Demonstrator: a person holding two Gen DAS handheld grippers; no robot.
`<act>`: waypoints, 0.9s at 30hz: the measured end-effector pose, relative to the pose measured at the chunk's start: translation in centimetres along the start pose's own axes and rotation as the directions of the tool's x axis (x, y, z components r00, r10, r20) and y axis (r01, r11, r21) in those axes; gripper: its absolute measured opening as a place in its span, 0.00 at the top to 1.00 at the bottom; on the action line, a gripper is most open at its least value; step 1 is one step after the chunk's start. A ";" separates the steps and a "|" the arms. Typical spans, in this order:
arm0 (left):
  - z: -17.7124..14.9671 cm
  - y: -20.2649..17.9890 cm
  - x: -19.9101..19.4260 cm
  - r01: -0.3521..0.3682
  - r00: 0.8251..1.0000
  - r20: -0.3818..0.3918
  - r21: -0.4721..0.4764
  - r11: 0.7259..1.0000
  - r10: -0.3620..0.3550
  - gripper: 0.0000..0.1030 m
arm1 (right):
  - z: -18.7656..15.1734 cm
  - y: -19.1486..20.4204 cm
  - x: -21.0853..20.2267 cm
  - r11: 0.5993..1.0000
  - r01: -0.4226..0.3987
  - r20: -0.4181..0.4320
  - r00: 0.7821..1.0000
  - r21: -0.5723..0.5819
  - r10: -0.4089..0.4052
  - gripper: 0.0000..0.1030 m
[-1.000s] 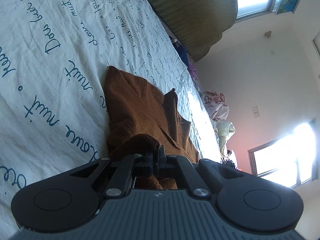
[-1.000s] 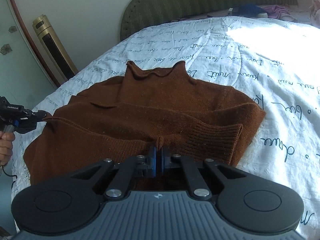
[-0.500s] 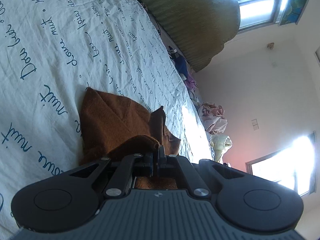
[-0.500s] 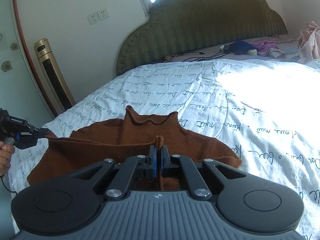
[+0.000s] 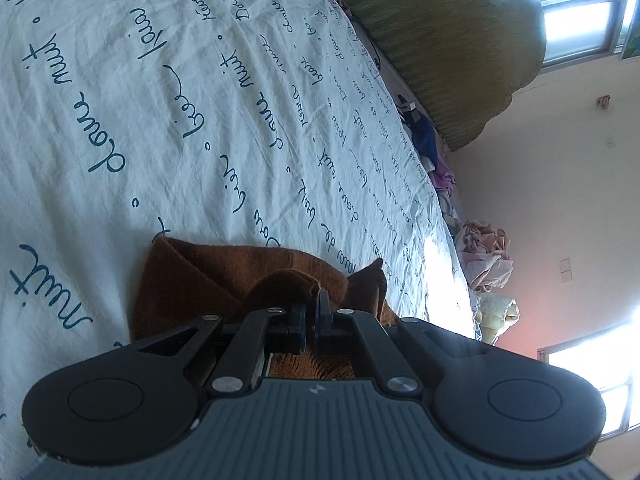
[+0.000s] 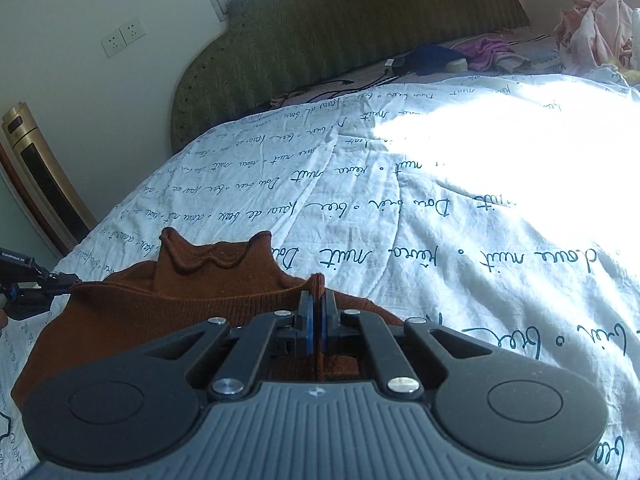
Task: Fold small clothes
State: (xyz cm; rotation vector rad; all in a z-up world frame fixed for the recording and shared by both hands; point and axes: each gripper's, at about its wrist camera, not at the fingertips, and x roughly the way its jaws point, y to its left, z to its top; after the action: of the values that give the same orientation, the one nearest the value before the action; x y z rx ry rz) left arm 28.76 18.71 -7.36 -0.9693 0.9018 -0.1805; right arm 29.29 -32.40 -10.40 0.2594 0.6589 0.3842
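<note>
We see a brown sweater lying on a white bedspread printed with blue script. Our left gripper and right gripper each pinch its knit edge, jaws clamped tight on fabric.

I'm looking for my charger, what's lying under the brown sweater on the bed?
Around the brown sweater, only the white lettered bedspread shows. Both the left gripper and the right gripper pinch its raised edge. Anything beneath the fabric is covered.
</note>
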 end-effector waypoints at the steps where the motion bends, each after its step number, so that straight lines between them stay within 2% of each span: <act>1: 0.2 0.0 0.1 -0.003 1.000 0.009 -0.005 1.000 0.003 0.98 | 0.2 0.0 0.1 1.000 0.001 0.001 1.000 0.003 -0.001 0.97; 8: 1.2 0.6 1.2 -0.036 0.999 0.024 -0.020 0.999 0.036 0.98 | 1.2 0.0 1.2 1.000 0.024 0.005 1.000 -0.001 -0.024 0.97; 11: 1.3 1.9 2.2 -0.077 0.997 -0.005 -0.027 0.997 0.077 0.96 | 0.8 -0.1 3.1 0.996 0.082 -0.042 0.996 -0.024 -0.083 0.97; 12: 1.5 2.3 2.5 -0.079 0.997 -0.013 -0.036 0.996 0.079 0.91 | 0.5 -0.2 3.9 0.996 0.085 -0.079 0.993 -0.022 -0.087 0.96; 14: 2.0 3.1 2.4 -0.058 0.998 -0.042 -0.068 0.996 0.055 0.82 | 0.3 -0.4 4.1 0.996 0.094 -0.082 0.992 -0.011 -0.095 0.93; 16: 2.2 2.5 0.6 -0.054 0.998 -0.020 -0.039 0.998 0.053 0.61 | 0.6 0.4 2.3 0.990 0.133 -0.037 0.990 -0.037 -0.134 0.74; 17: 2.1 1.8 -0.8 -0.070 0.998 0.007 0.003 0.998 0.070 0.38 | 0.7 0.9 0.9 0.988 0.145 -0.002 0.989 -0.056 -0.145 0.52; 18: 1.6 0.8 -2.5 -0.088 0.995 0.044 0.056 0.995 0.086 0.18 | 0.7 1.4 -0.7 0.989 0.128 0.033 0.992 -0.070 -0.125 0.47; 19: 0.7 -0.2 -4.5 -0.084 0.994 0.086 0.117 0.990 0.074 0.12 | 0.6 1.8 -2.3 0.991 0.101 0.054 0.994 -0.083 -0.097 0.47; 20: -0.3 -1.1 -6.1 -0.069 0.994 0.099 0.164 0.984 0.054 0.10 | 0.3 2.4 -3.5 0.991 0.088 0.065 0.995 -0.098 -0.082 0.48; 23: -4.1 -2.2 -8.8 -0.004 0.998 0.056 0.228 0.974 -0.009 0.07 | -1.4 4.5 -6.5 0.989 0.026 0.073 0.997 -0.145 -0.016 0.48; 27: -10.1 -2.3 -7.8 0.046 0.998 -0.051 0.270 0.962 -0.033 0.07 | -4.3 7.4 -7.4 0.986 -0.067 0.034 0.997 -0.155 0.073 0.48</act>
State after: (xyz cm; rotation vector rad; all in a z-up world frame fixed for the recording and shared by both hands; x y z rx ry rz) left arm 17.00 14.92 -3.57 -0.7307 0.8739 -0.3526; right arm 19.27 -28.40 -7.09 0.1427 0.5791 0.4943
